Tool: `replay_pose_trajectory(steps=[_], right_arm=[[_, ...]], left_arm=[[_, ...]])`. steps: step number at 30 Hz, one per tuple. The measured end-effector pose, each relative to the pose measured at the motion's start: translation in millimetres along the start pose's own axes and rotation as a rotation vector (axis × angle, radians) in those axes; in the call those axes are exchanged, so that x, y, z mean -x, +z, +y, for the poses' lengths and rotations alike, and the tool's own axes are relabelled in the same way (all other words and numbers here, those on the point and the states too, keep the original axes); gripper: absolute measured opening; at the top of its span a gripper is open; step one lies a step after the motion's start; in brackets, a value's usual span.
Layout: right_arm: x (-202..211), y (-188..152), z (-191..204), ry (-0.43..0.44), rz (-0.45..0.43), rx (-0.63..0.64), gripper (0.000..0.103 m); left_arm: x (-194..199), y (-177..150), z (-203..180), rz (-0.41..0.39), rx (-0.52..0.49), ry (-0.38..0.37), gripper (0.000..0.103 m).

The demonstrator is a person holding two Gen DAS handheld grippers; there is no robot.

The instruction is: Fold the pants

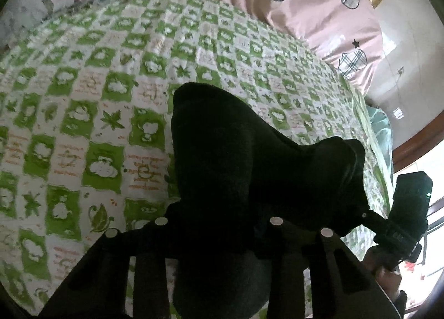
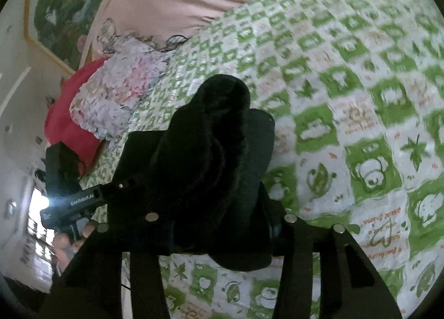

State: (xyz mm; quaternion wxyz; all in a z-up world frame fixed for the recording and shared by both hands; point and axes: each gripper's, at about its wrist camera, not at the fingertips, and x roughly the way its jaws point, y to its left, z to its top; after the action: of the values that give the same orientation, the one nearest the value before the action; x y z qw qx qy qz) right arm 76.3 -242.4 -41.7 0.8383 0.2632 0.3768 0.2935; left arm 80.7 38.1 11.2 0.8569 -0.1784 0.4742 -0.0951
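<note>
The black pants (image 1: 222,152) hang bunched in front of the left wrist camera, held up above the green-and-white checked bed cover (image 1: 83,113). My left gripper (image 1: 219,224) is shut on the pants. In the right wrist view the same black pants (image 2: 211,152) bulge between the fingers, and my right gripper (image 2: 219,222) is shut on them. The right gripper also shows at the right edge of the left wrist view (image 1: 408,208), and the left gripper at the left edge of the right wrist view (image 2: 69,202). Both fingertip pairs are hidden by the dark cloth.
A pink quilt with plaid patches (image 1: 305,0) lies at the head of the bed. A floral blanket (image 2: 111,91) and a red cloth (image 2: 72,113) lie at the bed's far side. A framed picture (image 2: 63,5) hangs on the wall.
</note>
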Motion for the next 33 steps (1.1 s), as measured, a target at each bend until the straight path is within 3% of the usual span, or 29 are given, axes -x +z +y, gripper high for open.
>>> replay_pose_trajectory(steps=[9,18,33], right_arm=[[1,7,41,0.053,-0.026,0.092,0.046],[-30,16,87,0.134,-0.006,0.163,0.045],[-83,37,139,0.191,0.042,0.24,0.045]], left_arm=[[55,-3,9,-0.109,0.021,0.089,0.031],[103,-4,43,-0.193,0.056,0.174,0.031],[130,10,93,-0.26,0.136,0.255,0.031]])
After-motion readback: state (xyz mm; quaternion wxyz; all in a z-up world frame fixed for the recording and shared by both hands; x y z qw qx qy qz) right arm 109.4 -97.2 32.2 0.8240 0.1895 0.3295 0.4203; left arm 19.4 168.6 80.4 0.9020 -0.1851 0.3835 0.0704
